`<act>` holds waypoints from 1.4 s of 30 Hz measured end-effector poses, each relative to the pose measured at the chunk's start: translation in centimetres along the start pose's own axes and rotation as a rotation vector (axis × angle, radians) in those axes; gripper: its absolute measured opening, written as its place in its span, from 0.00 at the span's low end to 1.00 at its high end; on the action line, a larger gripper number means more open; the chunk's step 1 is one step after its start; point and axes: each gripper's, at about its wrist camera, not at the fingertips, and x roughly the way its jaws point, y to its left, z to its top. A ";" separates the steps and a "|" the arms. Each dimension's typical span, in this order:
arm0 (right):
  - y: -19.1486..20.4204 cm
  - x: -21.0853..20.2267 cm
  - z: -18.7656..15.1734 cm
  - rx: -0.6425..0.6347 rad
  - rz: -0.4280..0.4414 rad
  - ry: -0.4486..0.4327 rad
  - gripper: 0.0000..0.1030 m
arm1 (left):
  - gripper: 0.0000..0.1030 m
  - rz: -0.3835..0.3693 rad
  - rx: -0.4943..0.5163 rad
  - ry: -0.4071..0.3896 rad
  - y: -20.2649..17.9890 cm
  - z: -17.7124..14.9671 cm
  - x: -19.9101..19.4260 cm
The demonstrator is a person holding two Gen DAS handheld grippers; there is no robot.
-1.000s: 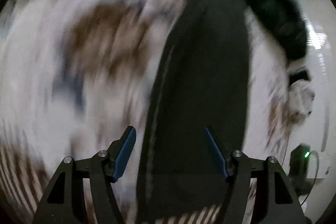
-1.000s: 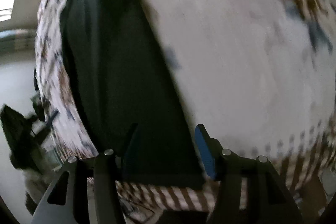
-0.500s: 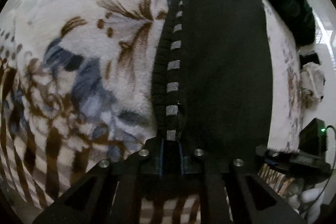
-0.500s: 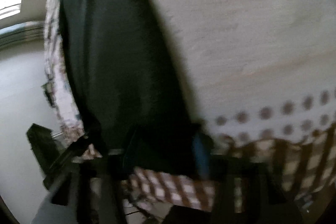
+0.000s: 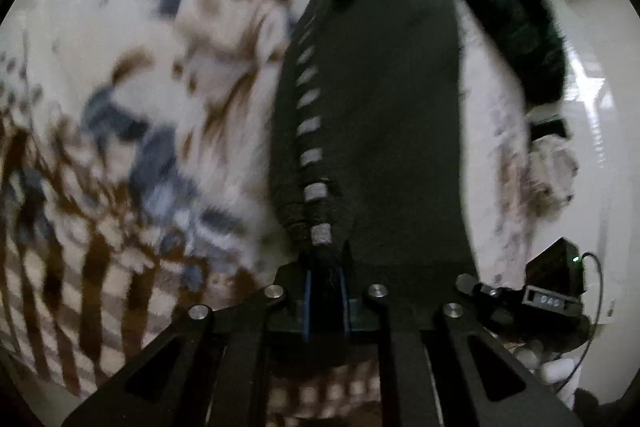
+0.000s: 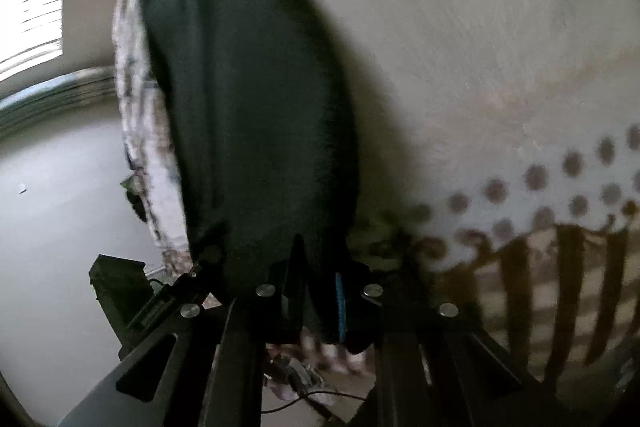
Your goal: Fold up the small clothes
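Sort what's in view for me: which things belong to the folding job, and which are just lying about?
In the job:
dark garment
left gripper, shut on its ribbed corner
right gripper, shut on the other near corner
patterned blanket underneath

Lying about:
teal fuzzy bundle
black box with green light

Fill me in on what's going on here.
A person with a claw in each hand is folding a small dark knit garment on a fluffy floral blanket. The left claw is shut on the garment's near ribbed edge, beside its row of grey marks. The right claw has just been closing and now pinches the same garment's near edge. Both corners are gripped; no fold has been made yet.
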 end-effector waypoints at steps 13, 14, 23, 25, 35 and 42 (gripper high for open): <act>16.5 -10.5 9.7 -0.135 0.169 -0.270 0.11 | 0.08 -0.365 -0.026 -0.207 -7.6 18.4 -6.8; 18.1 -10.6 11.7 -0.145 0.167 -0.301 0.11 | 0.08 -0.372 -0.031 -0.216 -8.1 20.8 -6.1; 24.2 -7.7 32.5 -0.137 0.142 -0.413 0.11 | 0.10 -0.343 -0.084 -0.206 -9.0 38.4 4.7; 24.5 -6.0 36.7 -0.129 0.131 -0.409 0.12 | 0.22 -0.337 -0.141 -0.170 -8.2 41.6 7.7; 25.1 -3.3 47.5 -0.196 0.072 -0.383 0.51 | 0.55 -0.214 -0.068 -0.206 -6.7 45.6 8.8; 24.0 1.2 48.2 -0.274 -0.163 -0.238 0.34 | 0.05 0.065 0.245 -0.131 -10.7 45.2 13.4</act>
